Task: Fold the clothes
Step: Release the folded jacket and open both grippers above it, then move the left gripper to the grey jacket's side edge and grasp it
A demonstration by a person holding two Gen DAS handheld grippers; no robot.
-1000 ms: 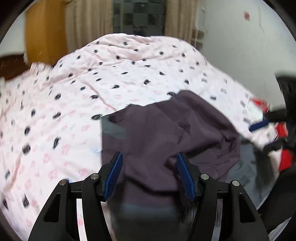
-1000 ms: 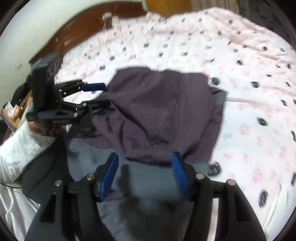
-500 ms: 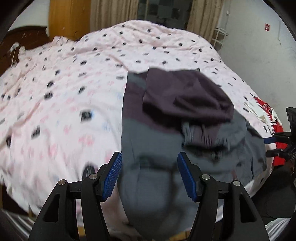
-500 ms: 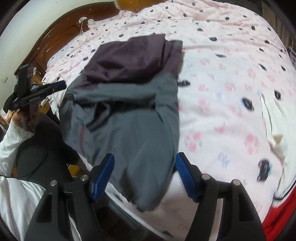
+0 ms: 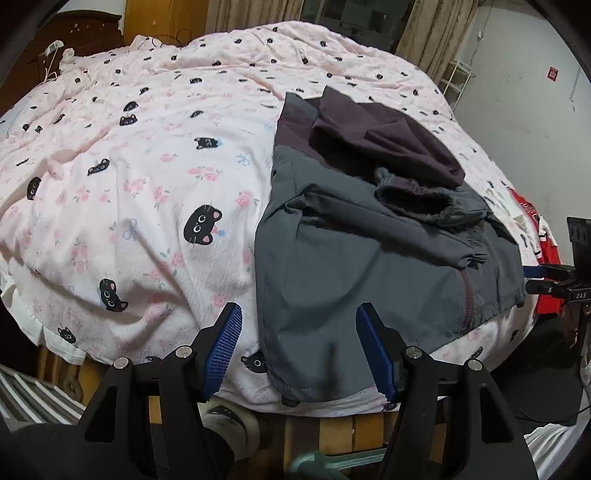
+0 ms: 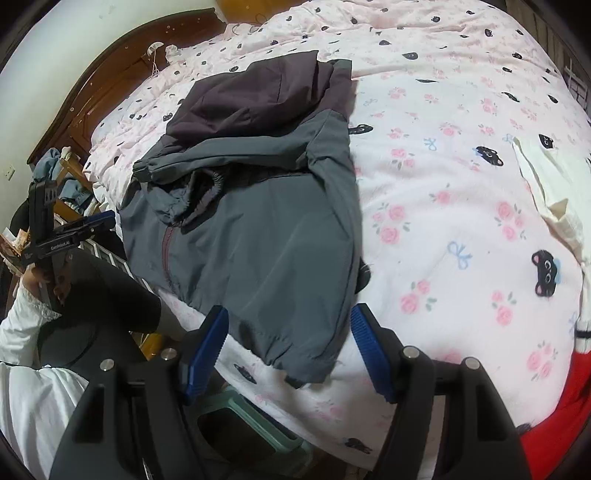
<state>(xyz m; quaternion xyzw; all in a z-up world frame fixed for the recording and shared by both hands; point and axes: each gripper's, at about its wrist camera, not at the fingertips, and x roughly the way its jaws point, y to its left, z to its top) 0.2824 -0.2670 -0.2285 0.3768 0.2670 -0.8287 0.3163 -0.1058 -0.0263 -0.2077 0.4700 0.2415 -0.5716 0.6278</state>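
A grey jacket with a dark purple hood and upper part lies on the pink cat-print bedspread. Its sleeves are folded across its front and its hem hangs over the near bed edge. My left gripper hovers open above the hem's left corner, its pads clear of the cloth. In the right wrist view the same jacket lies ahead, and my right gripper stands open over the hem, holding nothing. Each gripper shows in the other's view: the right gripper at the jacket's right, the left gripper at its left.
A red garment and a white garment lie on the bed right of the jacket. A wooden headboard runs along the far left. A green stool stands below the bed edge. Curtains hang behind.
Both grippers have drawn back from over the purple upper part to the near bed edge and sunk a little. The jacket now lies still with its sleeves folded in.
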